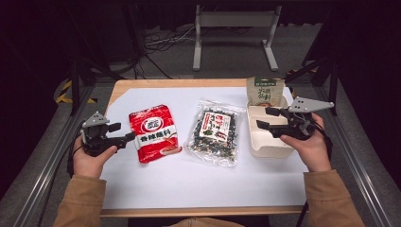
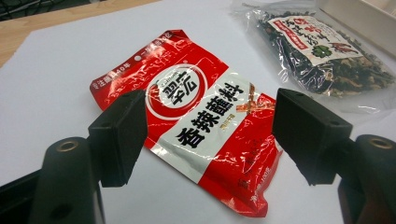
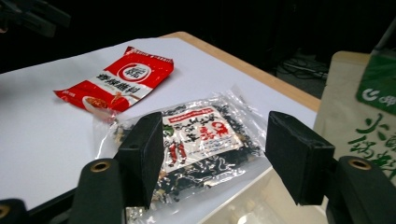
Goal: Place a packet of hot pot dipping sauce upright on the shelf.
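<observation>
A red seasoning packet lies flat on the white sheet, left of centre; it also shows in the left gripper view and far off in the right gripper view. A clear bag of dark dried food lies beside it. A green and beige pouch stands in the beige tray at right. My left gripper is open, just left of the red packet. Over the tray, my right gripper is open and holds nothing.
The white sheet covers most of the wooden table. Dark floor, cables and a metal stand lie beyond the far edge. Metal rails run along both sides of the table.
</observation>
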`<action>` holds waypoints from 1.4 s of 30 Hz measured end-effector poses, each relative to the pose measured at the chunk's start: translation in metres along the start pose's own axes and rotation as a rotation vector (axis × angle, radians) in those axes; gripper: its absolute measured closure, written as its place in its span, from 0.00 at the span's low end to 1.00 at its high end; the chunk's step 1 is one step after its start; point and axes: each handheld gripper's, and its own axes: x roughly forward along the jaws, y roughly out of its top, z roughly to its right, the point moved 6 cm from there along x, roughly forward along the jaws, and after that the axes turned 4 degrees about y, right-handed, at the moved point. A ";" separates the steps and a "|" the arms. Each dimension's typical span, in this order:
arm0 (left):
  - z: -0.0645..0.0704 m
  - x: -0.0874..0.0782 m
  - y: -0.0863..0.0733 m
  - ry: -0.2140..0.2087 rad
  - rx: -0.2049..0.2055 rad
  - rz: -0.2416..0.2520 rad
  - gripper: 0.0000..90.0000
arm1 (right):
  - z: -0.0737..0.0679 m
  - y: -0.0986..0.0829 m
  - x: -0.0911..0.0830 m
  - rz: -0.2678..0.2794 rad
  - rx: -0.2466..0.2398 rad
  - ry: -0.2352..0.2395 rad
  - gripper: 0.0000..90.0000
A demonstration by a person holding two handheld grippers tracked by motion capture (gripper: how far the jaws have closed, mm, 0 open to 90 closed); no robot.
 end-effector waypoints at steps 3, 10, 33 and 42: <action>-0.003 0.001 0.001 -0.002 -0.015 0.012 0.30 | -0.003 -0.002 0.001 -0.017 0.004 0.010 0.42; -0.012 0.009 0.008 0.012 -0.009 -0.006 0.31 | -0.009 0.000 -0.001 -0.007 0.007 0.021 0.42; -0.053 0.045 0.025 0.044 -0.053 -0.023 0.32 | -0.037 -0.011 0.008 -0.050 -0.025 0.064 0.43; -0.068 0.070 0.019 0.052 -0.099 -0.041 0.30 | -0.043 -0.017 0.002 -0.058 -0.026 0.055 0.43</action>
